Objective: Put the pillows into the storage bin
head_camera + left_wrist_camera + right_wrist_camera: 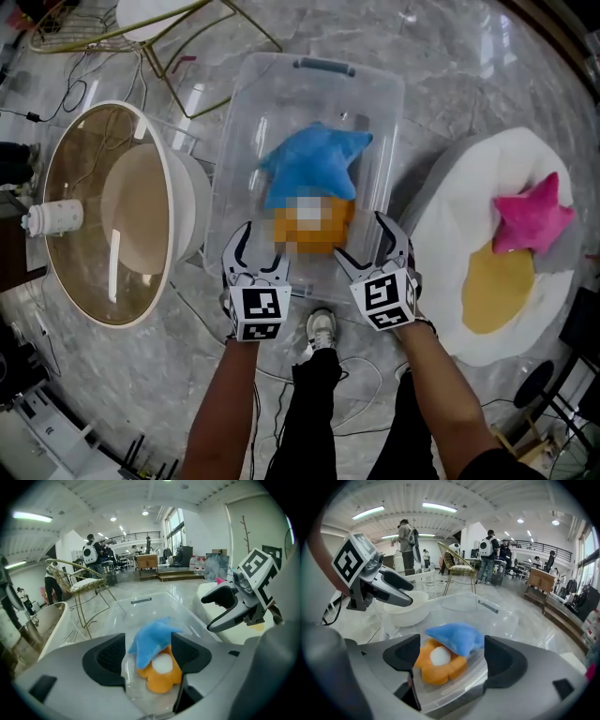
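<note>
A clear plastic storage bin (246, 112) stands on the floor ahead of me. Inside lie a blue star pillow (314, 161) and, partly under it, an orange flower pillow (314, 225) with a white centre. The same pair shows in the left gripper view, blue pillow (152, 639) over orange pillow (159, 674), and in the right gripper view (454, 638) (438, 665). My left gripper (258, 253) and right gripper (370, 246) hover open over the bin's near edge, nothing between the fingers. A pink star pillow (532, 216) and a yellow pillow (497, 288) rest on a white beanbag (469, 187) at right.
A round white tub chair (112, 211) stands left of the bin. A gold wire chair (141, 28) is at the far left. Cables run over the marble floor. My shoe (321, 330) is just behind the bin. People stand far off in the hall.
</note>
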Available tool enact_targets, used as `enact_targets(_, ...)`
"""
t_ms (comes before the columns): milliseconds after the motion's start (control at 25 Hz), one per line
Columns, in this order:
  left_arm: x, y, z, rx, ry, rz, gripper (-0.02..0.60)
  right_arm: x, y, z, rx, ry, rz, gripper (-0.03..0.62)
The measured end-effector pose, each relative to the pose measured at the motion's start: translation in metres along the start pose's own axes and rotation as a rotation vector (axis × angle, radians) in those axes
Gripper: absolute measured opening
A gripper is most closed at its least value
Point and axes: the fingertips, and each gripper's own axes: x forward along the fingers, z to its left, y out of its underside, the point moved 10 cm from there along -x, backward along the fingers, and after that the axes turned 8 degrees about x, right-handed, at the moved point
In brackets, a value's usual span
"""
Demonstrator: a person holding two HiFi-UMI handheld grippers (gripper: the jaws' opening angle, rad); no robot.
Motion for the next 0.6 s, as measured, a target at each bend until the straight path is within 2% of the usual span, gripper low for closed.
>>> enact_targets(160,0.0,-0.013,-0.022,0.011,0.014,-0.013,0.299,-0.02,0.002,-0.008,0.023,0.006,-0.034,0.436)
enact_targets(320,0.001,-0.032,-0.044,0.033,0.033,-0.043,0.299,-0.041,0.007,-0.03,0.102,0.022,-0.072,0.419)
enact_targets(600,0.005,-0.071,-0.092,0.11,0.099,-0.071,0.299,-0.091,0.029,-0.078,0.173,0.118,-0.087,0.426)
